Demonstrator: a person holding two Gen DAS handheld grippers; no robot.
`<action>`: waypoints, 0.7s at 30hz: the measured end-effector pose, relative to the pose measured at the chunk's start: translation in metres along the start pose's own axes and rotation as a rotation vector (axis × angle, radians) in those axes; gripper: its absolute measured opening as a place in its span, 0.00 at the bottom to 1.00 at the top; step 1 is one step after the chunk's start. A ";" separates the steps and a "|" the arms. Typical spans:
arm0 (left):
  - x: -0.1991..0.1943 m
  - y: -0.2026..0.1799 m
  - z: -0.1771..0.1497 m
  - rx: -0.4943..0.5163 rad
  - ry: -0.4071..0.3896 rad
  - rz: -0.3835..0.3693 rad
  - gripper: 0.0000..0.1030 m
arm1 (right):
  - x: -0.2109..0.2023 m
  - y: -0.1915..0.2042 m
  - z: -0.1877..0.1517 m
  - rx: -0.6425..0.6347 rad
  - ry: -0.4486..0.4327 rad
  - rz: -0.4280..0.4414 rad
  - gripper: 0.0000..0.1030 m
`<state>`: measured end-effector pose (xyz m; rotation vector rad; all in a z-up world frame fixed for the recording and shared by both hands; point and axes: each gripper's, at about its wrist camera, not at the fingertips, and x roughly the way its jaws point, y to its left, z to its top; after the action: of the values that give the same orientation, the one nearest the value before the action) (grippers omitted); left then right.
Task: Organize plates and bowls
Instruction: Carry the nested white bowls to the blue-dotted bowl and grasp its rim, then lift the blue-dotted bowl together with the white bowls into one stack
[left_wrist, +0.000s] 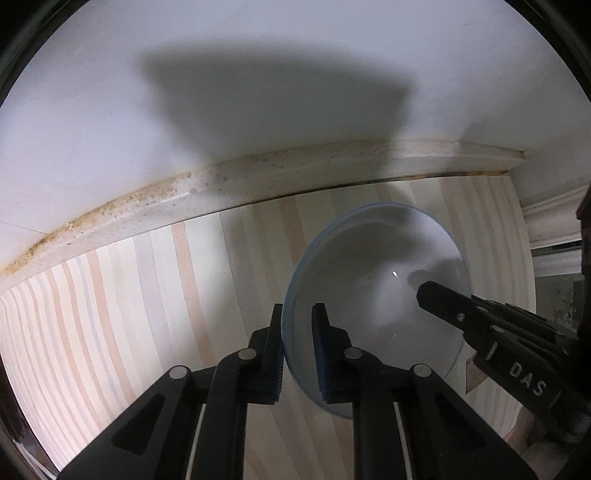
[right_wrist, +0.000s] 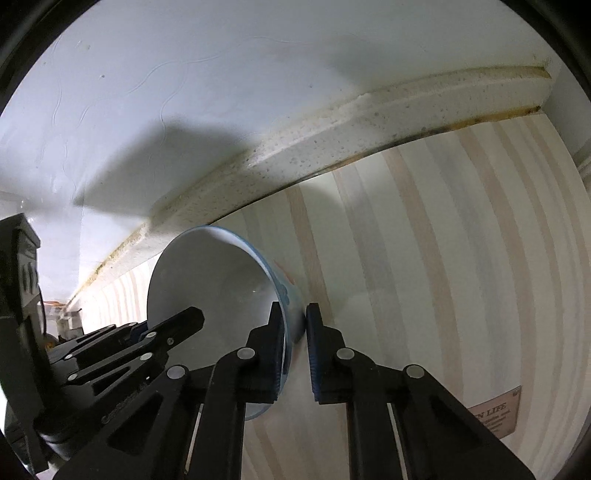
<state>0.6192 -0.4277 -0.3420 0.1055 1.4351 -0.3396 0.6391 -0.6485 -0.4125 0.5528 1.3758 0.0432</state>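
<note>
A white bowl (left_wrist: 369, 280) with a blue outside is held between both grippers above the striped wooden table (left_wrist: 129, 302). My left gripper (left_wrist: 297, 325) is shut on the bowl's left rim, one finger inside and one outside. My right gripper (right_wrist: 294, 325) is shut on the opposite rim of the bowl (right_wrist: 214, 273). The right gripper's finger (left_wrist: 454, 306) shows inside the bowl in the left wrist view. The left gripper's fingers (right_wrist: 173, 328) show at the bowl's left in the right wrist view.
A stained pale backsplash ledge (left_wrist: 184, 195) runs along the white wall (left_wrist: 258, 74) behind the table. A small brown label (right_wrist: 496, 413) lies on the table at the right. White moulding (left_wrist: 550, 225) stands at the table's right end.
</note>
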 end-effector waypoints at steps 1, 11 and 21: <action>-0.005 0.000 -0.003 0.005 -0.007 0.004 0.12 | 0.000 0.000 -0.001 0.002 0.001 0.002 0.12; -0.052 0.003 -0.038 0.005 -0.061 -0.021 0.12 | -0.025 0.024 -0.018 -0.024 -0.018 0.023 0.12; -0.112 0.005 -0.092 0.032 -0.112 -0.039 0.12 | -0.081 0.051 -0.076 -0.064 -0.052 0.040 0.12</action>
<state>0.5222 -0.3795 -0.2459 0.0828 1.3230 -0.3946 0.5650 -0.6058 -0.3248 0.5245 1.3082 0.1036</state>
